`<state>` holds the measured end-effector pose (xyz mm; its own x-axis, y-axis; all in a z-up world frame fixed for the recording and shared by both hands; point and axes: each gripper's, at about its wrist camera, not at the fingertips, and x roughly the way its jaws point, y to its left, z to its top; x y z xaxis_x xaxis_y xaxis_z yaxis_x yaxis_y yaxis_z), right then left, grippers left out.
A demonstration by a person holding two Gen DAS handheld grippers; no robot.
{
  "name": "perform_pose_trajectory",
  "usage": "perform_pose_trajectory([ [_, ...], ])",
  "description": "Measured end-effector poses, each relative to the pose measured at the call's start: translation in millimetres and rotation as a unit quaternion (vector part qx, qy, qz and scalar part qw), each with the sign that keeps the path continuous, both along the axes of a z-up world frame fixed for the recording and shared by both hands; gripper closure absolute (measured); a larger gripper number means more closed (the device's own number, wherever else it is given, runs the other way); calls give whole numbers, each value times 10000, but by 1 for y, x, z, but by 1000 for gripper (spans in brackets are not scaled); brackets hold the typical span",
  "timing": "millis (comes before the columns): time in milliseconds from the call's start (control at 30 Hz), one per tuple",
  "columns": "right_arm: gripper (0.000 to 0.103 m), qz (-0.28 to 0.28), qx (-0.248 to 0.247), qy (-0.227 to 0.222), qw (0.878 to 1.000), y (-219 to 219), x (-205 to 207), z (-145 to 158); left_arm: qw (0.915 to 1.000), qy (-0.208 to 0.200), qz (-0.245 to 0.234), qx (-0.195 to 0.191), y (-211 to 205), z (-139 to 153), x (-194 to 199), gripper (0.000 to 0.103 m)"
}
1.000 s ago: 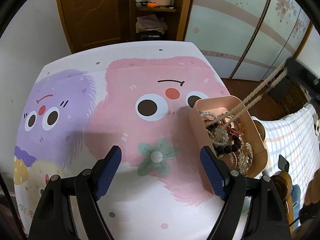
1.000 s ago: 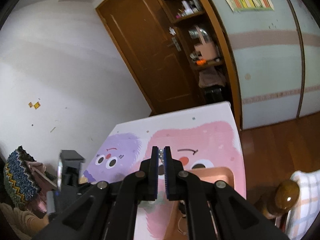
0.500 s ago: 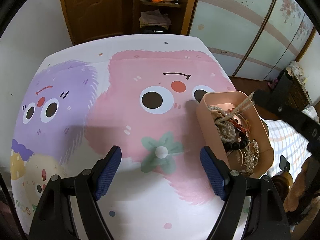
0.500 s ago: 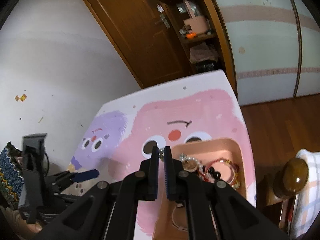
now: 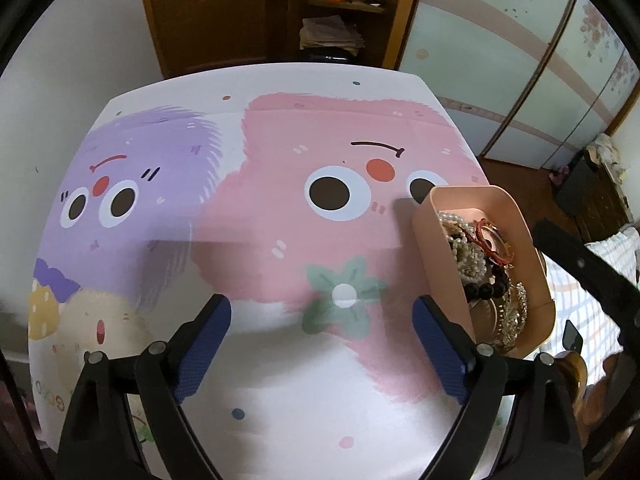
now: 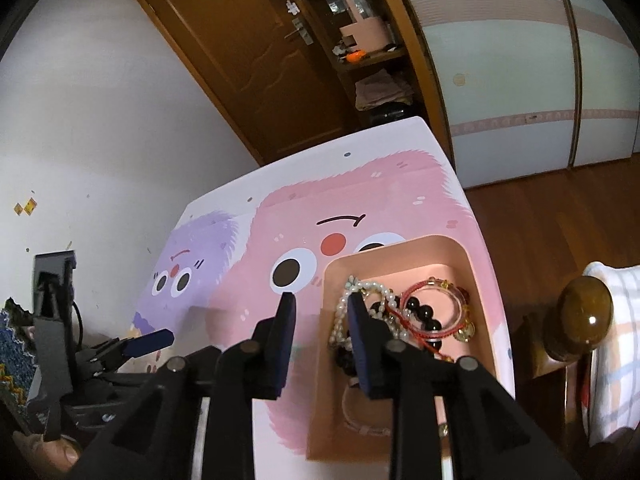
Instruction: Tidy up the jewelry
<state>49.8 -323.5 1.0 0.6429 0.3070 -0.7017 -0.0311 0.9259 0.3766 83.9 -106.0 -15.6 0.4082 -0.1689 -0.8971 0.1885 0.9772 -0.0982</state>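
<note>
Right claw (image 6: pixel 320 304), jaws parted and holding nothing, hangs over the near-left rim of the pink tray (image 6: pixel 480 280); its left finger lies outside the tray wall, its right finger above the jewelry. Left claw (image 5: pixel 322 344), jaws wide apart and empty, hovers over the cartoon tablecloth (image 5: pixel 280 128) just left of the tray (image 5: pixel 436 240), above a green flower print (image 5: pixel 344 296). Inside the tray lie a white pearl strand (image 6: pixel 362 292), a red cord bracelet (image 6: pixel 436 308), a string of black beads (image 6: pixel 420 312) and a gold charm (image 6: pixel 466 330), all tangled together. Toward the tray's near end rests a pale pink band (image 6: pixel 360 416). Right of the tray stands a round wooden bedpost knob (image 6: pixel 586 316). Beyond the tray, past the table's far edge, stand a brown door (image 6: pixel 248 60) and a shelf (image 6: pixel 360 52).
</note>
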Motion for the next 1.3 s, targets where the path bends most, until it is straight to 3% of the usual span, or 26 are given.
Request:
perform_pose_trajectory([
  [267, 72, 53, -63, -89, 9999, 13, -25, 14, 9997, -210, 111, 73, 5, 19, -18, 12],
  [500, 65, 77, -368, -24, 9993, 27, -43, 22, 9975, -514, 164, 463, 10, 34, -49, 12],
  [633, 53, -101, -449, 217, 9987, 34, -50, 24, 9957, -681, 224, 586, 16, 42, -68, 12],
  [767, 51, -299, -583, 506, 9966, 42, -62, 20, 9954, -755, 278, 522, 20, 47, -83, 12],
  [1033, 45, -531, -1129, 241, 9919, 55, -85, 34, 9937, -944, 357, 486, 18, 57, -102, 12],
  [1300, 44, -587, -1248, 111, 9904, 58, -94, 39, 9926, -1022, 456, 473, 18, 60, -108, 12],
])
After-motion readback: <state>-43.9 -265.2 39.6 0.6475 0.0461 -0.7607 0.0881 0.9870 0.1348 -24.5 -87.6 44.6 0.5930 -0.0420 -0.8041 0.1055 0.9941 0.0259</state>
